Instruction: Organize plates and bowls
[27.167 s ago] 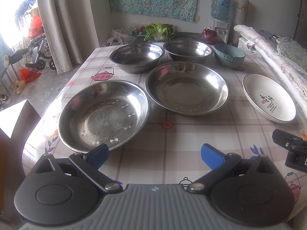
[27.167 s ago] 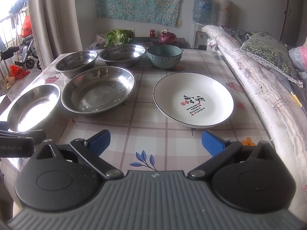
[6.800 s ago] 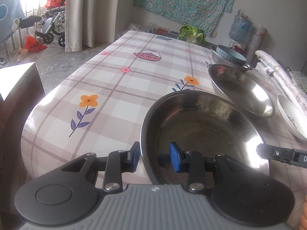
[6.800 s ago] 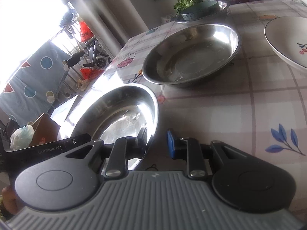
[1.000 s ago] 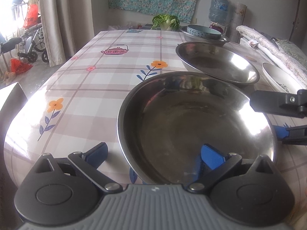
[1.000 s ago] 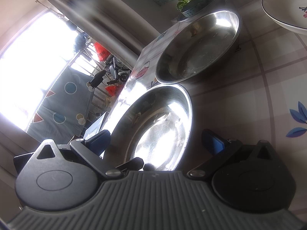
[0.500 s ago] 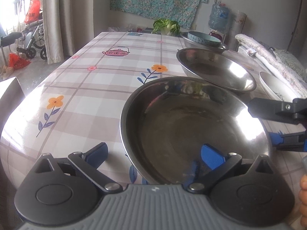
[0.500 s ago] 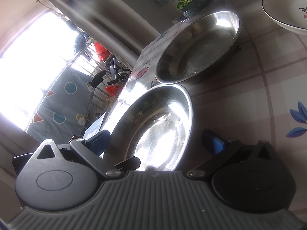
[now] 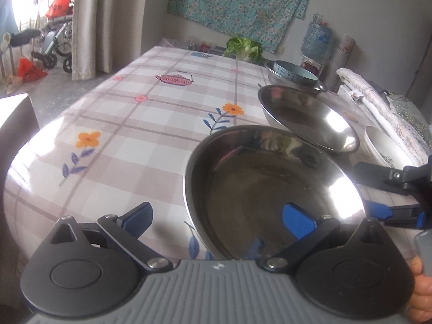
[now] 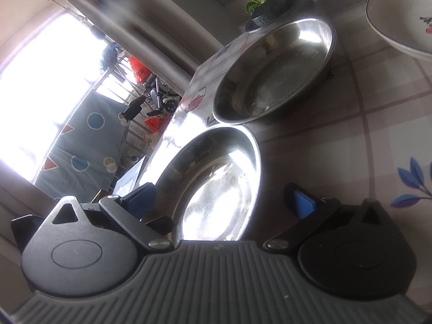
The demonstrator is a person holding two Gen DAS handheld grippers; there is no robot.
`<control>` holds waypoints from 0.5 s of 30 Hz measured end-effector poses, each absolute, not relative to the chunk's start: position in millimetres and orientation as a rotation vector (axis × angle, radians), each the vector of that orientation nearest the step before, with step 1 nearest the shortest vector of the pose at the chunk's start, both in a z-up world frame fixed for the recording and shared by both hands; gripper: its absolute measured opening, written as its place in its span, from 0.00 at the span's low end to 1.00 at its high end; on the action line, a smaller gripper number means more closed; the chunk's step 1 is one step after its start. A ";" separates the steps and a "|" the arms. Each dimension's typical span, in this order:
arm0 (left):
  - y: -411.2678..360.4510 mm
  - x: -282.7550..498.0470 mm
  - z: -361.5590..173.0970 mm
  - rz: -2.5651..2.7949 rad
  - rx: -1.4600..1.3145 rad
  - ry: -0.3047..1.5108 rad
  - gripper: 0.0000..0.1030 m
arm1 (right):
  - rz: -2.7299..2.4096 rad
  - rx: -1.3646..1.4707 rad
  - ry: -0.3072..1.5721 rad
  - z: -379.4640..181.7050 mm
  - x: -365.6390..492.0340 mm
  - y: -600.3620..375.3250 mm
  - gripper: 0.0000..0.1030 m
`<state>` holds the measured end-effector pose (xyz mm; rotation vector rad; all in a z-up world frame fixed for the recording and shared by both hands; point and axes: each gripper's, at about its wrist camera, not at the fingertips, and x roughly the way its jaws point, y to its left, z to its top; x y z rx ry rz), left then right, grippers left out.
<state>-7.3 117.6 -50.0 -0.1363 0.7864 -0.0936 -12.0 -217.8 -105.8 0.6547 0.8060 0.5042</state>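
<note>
Both the left gripper and the right gripper are gaping wide, gripping nothing. The near steel plate is sitting beside the second steel plate, not stacked; the blue bowl is already nesting in a steel bowl, while the white plate is lying apart.

Blown-out window daylight, hard glare on the steel plate, fisheye-warped, dim edges.

Checked tablecloth with flower and teapot prints. Green leafy vegetable at far table end. Floral cloth on wall. Water bottle far right. Curtain left; wheelchair beyond.
</note>
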 end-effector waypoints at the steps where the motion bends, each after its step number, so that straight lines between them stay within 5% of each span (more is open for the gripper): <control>1: 116.1 -8.6 -49.0 -0.079 -0.114 0.778 0.99 | 0.488 0.634 0.795 -103.4 -12.4 -218.8 0.96; 15: 112.3 -8.0 -52.9 0.033 -0.006 0.793 0.54 | 0.399 0.355 0.796 -98.7 -19.1 -199.5 0.45</control>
